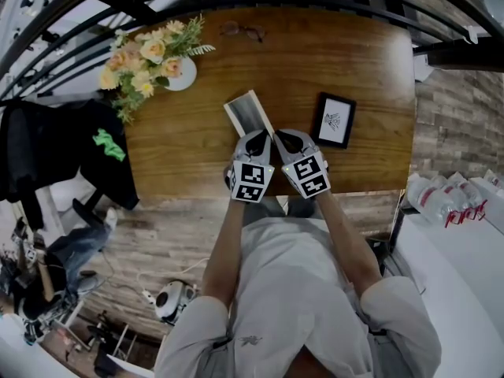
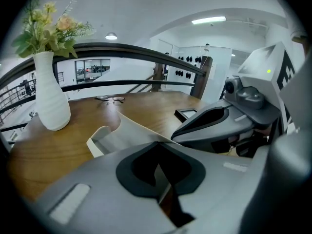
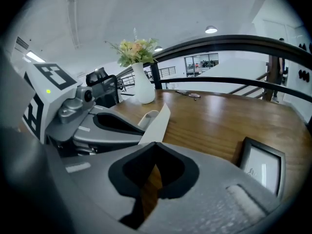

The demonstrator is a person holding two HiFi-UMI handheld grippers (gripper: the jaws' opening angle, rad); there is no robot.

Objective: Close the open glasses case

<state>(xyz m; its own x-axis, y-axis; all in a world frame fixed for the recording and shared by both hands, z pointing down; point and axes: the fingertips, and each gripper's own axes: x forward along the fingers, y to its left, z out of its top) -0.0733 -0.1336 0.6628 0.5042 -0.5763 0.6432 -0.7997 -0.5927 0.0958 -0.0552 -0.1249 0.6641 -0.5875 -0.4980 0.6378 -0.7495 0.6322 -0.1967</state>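
Findings, by size. The table (image 1: 197,148) carries every item, and the person stands at its 6 o'clock edge with both arms reaching forward. A vase (image 1: 183,75) of flowers sits at 10 o'clock from the work area, well apart, and is no obstruction. The left gripper (image 2: 157,144) has its jaws clenched tip to tip on nothing, with only a thin slit behind the tips. The right gripper (image 3: 155,144) is the same, with bare wood showing through its slit. The two sit side by side at 6 o'clock from the case (image 1: 250,115), tips right at its near end. The case lies open near the table's middle, its lid standing up along the tray's 3 o'clock side. The left tips face the tray and the right tips sit just outside the raised lid. Judgement: closed jaws make blunt pushers, so the right seems placed to tip the lid over while the left steadies the tray. Closing has not begun. A frame (image 1: 335,120) lies flat at 3 o'clock from the case, clear of the lid's swing. The glasses (image 1: 242,30) rest at 12 o'clock, near the far edge, outside the case.
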